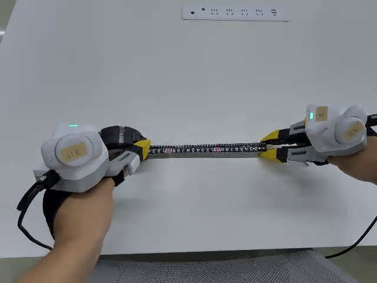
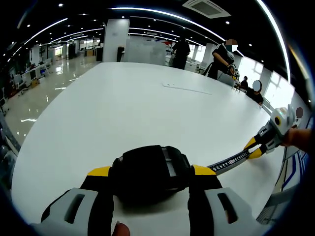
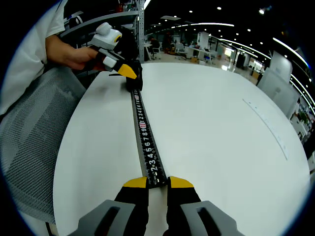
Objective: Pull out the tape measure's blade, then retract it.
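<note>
We are clenching the right gripper (image 3: 157,183) on the tip of the blade (image 3: 144,132) at the bottom centre of its own view, the yellow-tipped jaws pinching the narrow strip from both sides. The risk is starting right here — the blade is looking like thin, slick, slightly cupped metal. If the pinch is slipping, the spring is likely snapping the strip back toward the case and whipping it across the counter. Feeding it back too fast is inviting the same thing, and letting the drawn-out length sag or twist is risking a kink.

From that pinch the blade is running as a straight dark band with pale numerals and a red mark, up the frame to the case (image 1: 121,137) at the left middle of the head view. The left gripper (image 2: 151,172) is grasping that case — a rounded black body, rubbery-looking, with a ribbed top. If it is rolling in the jaws, we are judging the blade may be binding at the mouth. The counter (image 1: 206,76) is smooth and white, probably offering little friction, and a white power strip (image 1: 234,12) is lying along the top edge.
</note>
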`<act>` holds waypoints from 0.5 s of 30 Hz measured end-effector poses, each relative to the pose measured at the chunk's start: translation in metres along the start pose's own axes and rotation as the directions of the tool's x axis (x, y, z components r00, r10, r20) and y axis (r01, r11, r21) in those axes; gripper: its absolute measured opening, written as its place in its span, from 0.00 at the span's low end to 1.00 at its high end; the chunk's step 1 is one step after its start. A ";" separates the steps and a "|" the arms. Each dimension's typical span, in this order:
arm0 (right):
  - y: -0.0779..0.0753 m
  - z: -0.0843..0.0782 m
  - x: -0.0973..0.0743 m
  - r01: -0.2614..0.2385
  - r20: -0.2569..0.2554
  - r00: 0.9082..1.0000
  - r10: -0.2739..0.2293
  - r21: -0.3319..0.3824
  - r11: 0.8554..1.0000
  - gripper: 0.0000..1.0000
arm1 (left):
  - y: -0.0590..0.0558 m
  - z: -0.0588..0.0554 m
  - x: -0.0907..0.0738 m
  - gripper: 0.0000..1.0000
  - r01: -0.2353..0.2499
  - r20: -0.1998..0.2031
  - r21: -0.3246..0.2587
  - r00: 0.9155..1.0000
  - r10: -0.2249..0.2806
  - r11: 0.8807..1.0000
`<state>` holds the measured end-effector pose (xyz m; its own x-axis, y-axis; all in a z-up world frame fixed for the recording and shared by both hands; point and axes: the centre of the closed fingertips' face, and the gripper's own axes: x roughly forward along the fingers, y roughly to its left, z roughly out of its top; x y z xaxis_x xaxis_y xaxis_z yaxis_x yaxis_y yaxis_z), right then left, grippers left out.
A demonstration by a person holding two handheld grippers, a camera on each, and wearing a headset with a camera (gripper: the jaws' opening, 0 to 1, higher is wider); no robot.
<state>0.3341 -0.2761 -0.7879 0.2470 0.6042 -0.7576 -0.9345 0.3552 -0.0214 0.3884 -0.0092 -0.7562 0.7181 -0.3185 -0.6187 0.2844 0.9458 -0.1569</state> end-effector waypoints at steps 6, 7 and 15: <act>-0.001 0.006 0.004 0.001 0.004 1.000 -0.001 -0.005 1.000 0.09 | 0.000 0.000 0.000 0.56 0.002 -0.002 -0.004 1.000 -0.002 1.000; -0.001 0.009 0.004 -0.003 0.012 1.000 0.003 0.000 1.000 0.09 | 0.000 0.000 0.000 0.56 0.003 -0.001 -0.003 1.000 -0.003 1.000; 0.000 0.019 0.012 -0.018 0.025 1.000 0.018 -0.010 1.000 0.09 | 0.000 0.000 0.000 0.56 0.004 -0.002 -0.008 1.000 -0.004 1.000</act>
<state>0.3417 -0.2552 -0.7848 0.2360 0.6281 -0.7415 -0.9415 0.3367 -0.0145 0.3883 -0.0091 -0.7559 0.7159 -0.3226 -0.6192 0.2825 0.9448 -0.1657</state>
